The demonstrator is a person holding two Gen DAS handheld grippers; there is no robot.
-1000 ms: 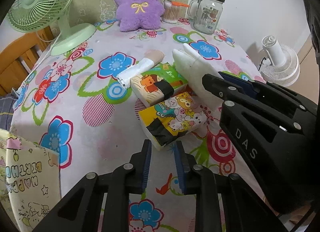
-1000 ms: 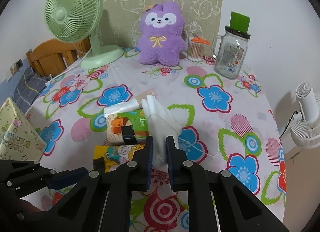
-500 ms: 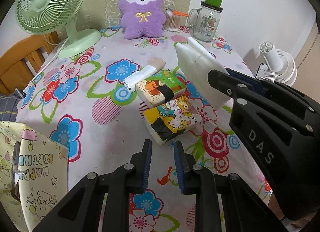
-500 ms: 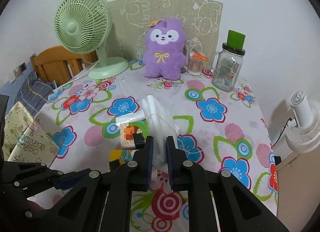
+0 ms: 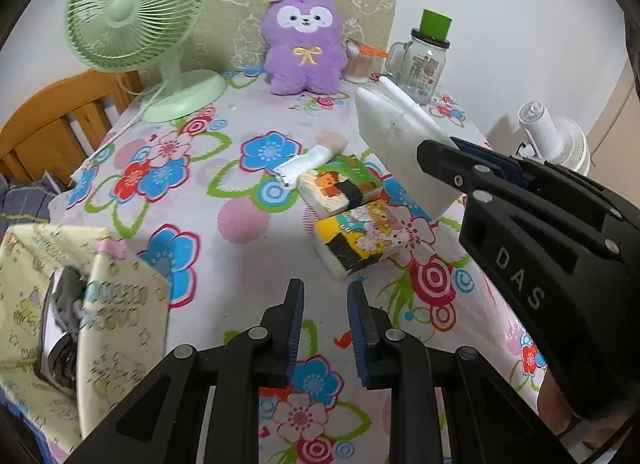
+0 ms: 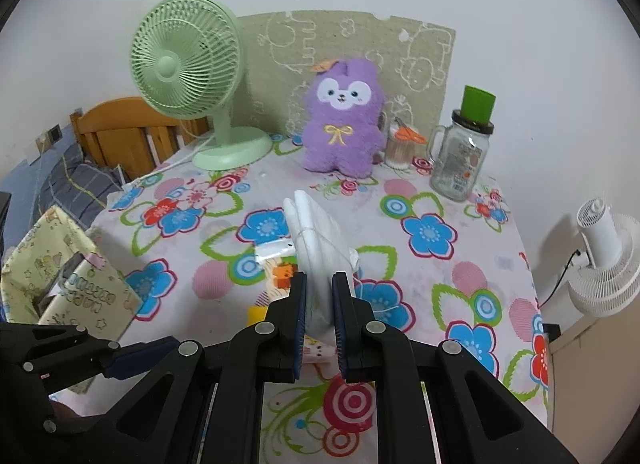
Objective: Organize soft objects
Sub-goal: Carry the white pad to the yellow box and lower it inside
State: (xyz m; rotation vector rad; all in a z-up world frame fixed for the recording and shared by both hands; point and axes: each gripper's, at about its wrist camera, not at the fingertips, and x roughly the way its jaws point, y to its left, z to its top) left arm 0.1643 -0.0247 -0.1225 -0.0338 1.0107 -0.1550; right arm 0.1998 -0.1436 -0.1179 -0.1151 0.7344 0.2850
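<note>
My right gripper (image 6: 319,296) pinches the white tissue pack (image 6: 316,248) by its near end, lifted above the floral table (image 6: 440,284). It looks light and squashy, so a mid-body hold suits it. My left gripper (image 5: 325,304) hangs pressed together, empty, near the yellow cartoon pack (image 5: 360,242).

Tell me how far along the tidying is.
Early, I think. In hand: the right gripper is shut on a white pack, lifted off the table. The left gripper is shut and empty. Left: two printed packs and a small tube lie loose. The gift bag stands open, contents unclear.
</note>
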